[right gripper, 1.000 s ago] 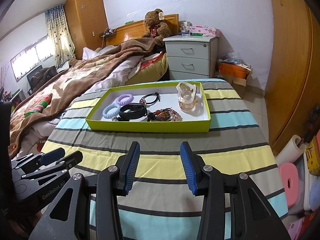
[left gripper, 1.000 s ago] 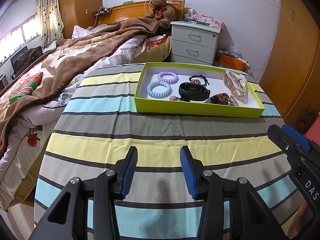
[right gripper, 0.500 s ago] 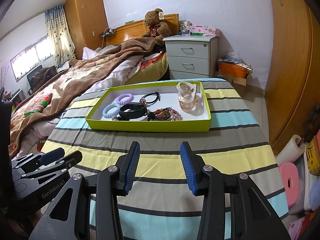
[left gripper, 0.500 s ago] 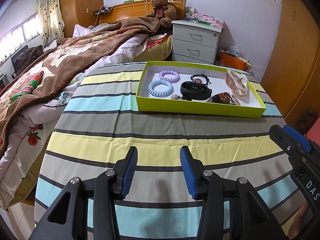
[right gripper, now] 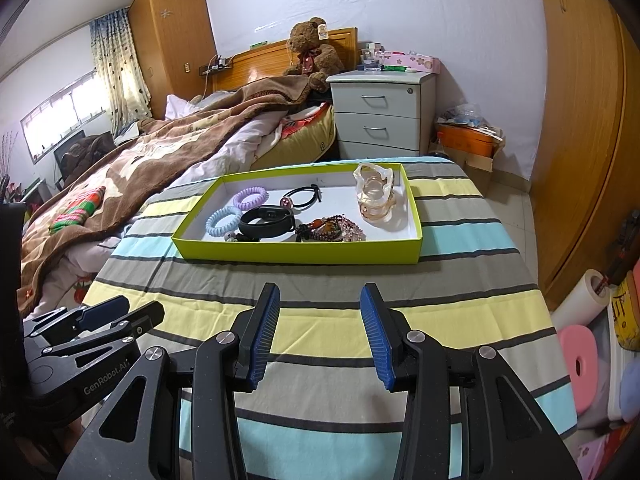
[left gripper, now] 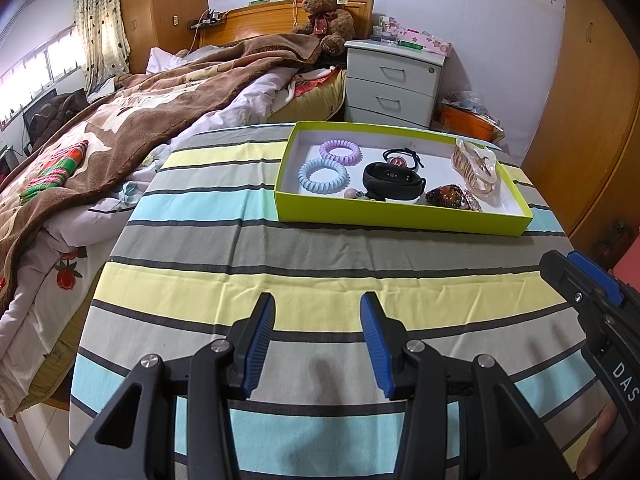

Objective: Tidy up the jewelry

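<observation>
A lime-green tray (left gripper: 400,216) (right gripper: 296,258) sits at the far side of the striped table. It holds a purple coil hair tie (left gripper: 340,152) (right gripper: 250,197), a blue coil hair tie (left gripper: 322,176) (right gripper: 223,220), a black wristband (left gripper: 394,180) (right gripper: 267,222), a black elastic with a charm (left gripper: 401,159) (right gripper: 304,196), a beaded bracelet (left gripper: 450,196) (right gripper: 332,229) and a clear amber hair claw (left gripper: 476,168) (right gripper: 376,196). My left gripper (left gripper: 318,336) and right gripper (right gripper: 320,328) are both open and empty, held above the near part of the table.
The table carries a striped cloth (left gripper: 280,264). A bed with a brown blanket (left gripper: 120,128) lies to the left. A white nightstand (left gripper: 394,80) stands behind the tray. Wooden wardrobe doors (right gripper: 580,120) are on the right, with pink and white items (right gripper: 580,360) on the floor.
The left wrist view has shifted a little to the left, so the tray sits slightly further right in it. Both grippers stay open and empty.
</observation>
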`<state>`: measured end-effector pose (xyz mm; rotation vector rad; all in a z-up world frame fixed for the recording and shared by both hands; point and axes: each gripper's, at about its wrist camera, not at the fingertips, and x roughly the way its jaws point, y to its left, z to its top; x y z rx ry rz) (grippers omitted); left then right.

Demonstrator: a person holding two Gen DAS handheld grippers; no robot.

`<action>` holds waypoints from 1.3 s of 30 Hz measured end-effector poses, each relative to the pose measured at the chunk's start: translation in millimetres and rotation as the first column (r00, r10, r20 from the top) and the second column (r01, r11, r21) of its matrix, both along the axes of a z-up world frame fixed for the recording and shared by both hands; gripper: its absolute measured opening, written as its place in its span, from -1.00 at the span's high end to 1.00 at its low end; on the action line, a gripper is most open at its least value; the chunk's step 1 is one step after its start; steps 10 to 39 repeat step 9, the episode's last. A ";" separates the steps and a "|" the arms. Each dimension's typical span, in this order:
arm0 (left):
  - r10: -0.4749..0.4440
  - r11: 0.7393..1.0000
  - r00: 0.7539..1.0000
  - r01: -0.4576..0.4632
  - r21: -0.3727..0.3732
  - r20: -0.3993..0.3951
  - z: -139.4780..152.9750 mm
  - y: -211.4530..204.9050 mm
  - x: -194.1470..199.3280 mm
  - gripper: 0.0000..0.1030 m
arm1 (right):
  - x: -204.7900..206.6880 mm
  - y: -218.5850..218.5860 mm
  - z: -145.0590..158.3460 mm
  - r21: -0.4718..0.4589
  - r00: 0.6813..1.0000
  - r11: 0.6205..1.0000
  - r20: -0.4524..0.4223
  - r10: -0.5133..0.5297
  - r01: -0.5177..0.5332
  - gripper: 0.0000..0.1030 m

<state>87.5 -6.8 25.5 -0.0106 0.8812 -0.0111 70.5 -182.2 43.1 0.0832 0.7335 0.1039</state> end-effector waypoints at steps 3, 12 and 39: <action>0.000 1.000 1.000 0.000 0.004 -0.002 0.0 -0.1 0.2 0.11 | -0.2 0.6 0.2 0.001 1.000 1.000 0.001 0.000 0.000 0.17; 0.009 1.000 1.000 -0.009 0.001 -0.009 -1.2 3.0 -0.4 0.11 | 0.1 -0.3 0.0 0.001 1.000 1.000 0.000 0.000 0.000 0.16; 0.009 1.000 1.000 -0.009 0.001 -0.009 -1.2 3.0 -0.4 0.11 | 0.1 -0.3 0.0 0.001 1.000 1.000 0.000 0.000 0.000 0.16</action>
